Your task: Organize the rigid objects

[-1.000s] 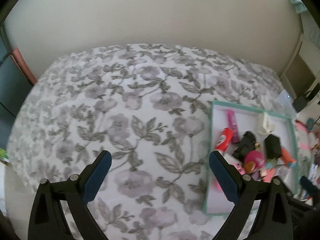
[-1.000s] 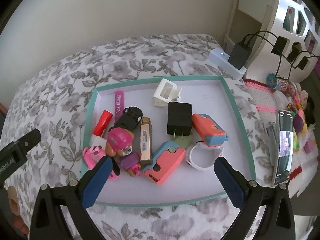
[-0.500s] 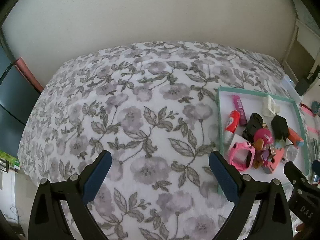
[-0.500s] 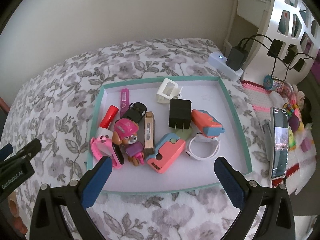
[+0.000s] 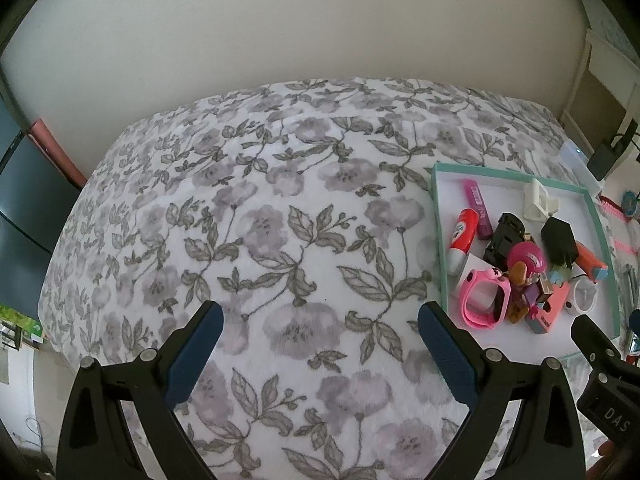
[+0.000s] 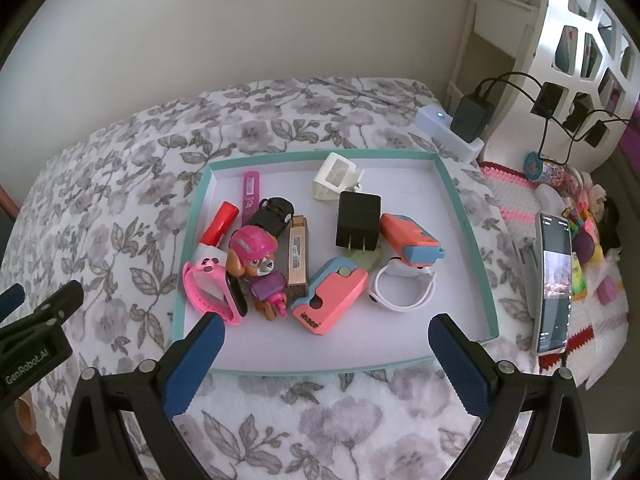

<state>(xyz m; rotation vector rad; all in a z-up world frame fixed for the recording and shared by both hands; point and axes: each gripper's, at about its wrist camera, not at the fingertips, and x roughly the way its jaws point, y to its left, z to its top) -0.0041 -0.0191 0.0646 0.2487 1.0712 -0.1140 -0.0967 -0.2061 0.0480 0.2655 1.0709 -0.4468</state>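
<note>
The small rigid objects lie heaped in the teal-rimmed tray (image 6: pixel 464 216) on the bed (image 5: pixel 260 240), crowded toward its left edge: a pink watch (image 6: pixel 208 292), a pup figure (image 6: pixel 256 258), a black charger (image 6: pixel 358 220) and a coral case (image 6: pixel 330 296). The right gripper (image 6: pixel 326 344) hangs over the tray's near edge, fingers spread and empty; the left gripper (image 5: pixel 320 332) hangs likewise over bare bedspread. Whether sorting is starting or finished cannot be judged. Any pick should take a free-lying outer piece. Pieces under the figure are hidden.
</note>
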